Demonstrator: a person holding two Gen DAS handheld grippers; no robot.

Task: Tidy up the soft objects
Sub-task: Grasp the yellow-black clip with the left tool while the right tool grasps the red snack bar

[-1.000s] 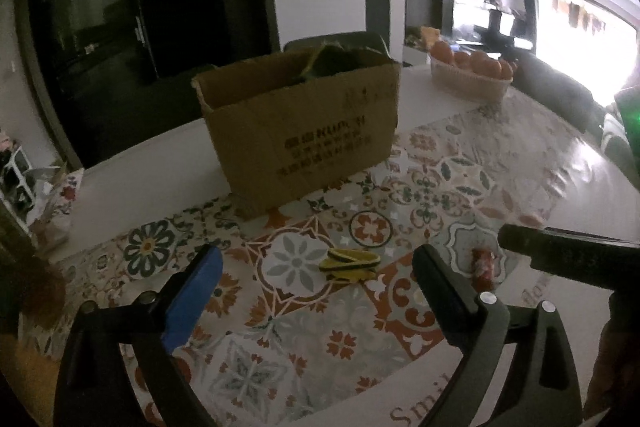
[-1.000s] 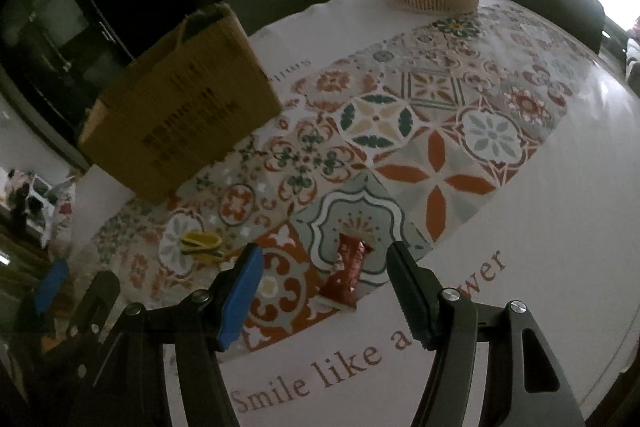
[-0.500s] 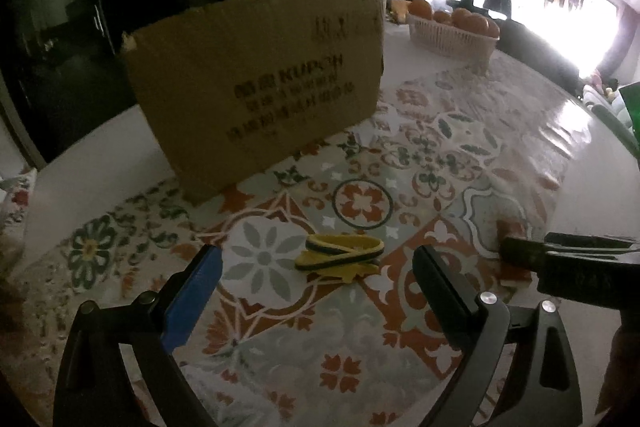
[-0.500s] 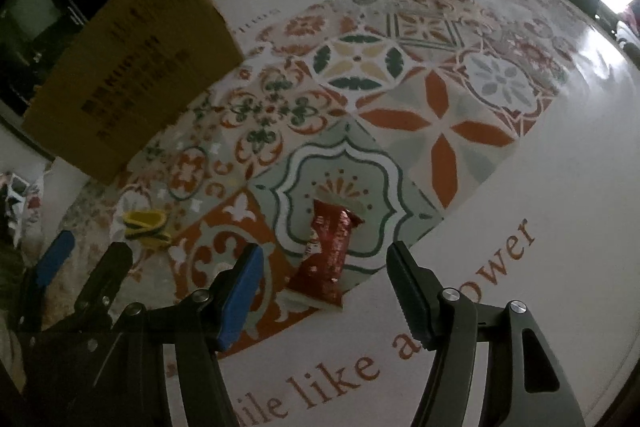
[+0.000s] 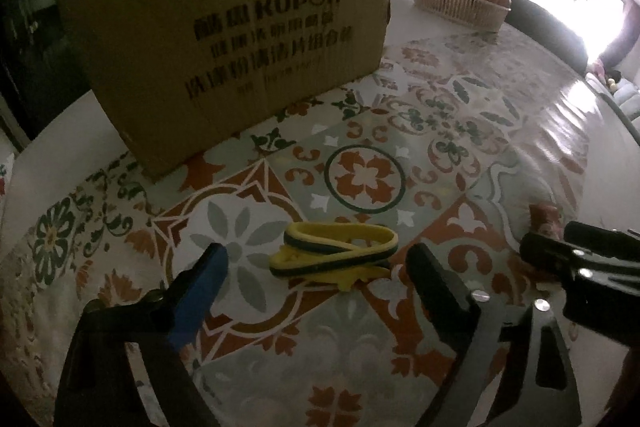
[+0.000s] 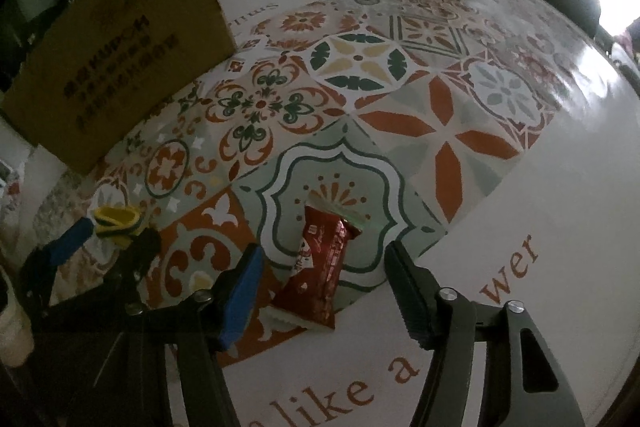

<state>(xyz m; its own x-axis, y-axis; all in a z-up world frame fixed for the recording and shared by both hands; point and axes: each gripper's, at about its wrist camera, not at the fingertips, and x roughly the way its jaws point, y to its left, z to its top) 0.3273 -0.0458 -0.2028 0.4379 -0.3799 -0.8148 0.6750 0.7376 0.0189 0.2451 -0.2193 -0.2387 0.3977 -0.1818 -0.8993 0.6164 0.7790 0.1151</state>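
Now both claws have dropped closer: the left claw (image 5: 316, 267) gapes around the yellow band (image 5: 334, 253), the right claw (image 6: 324, 277) around the red wrapper (image 6: 320, 275), nothing gripped; pickups look imminent.

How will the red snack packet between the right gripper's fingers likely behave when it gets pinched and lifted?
The red snack packet looks like thin glossy film, so it will probably crinkle and may slip. It lies flat on the tablecloth, so rolling seems unlikely. It appears light; the open right gripper should lift it easily.
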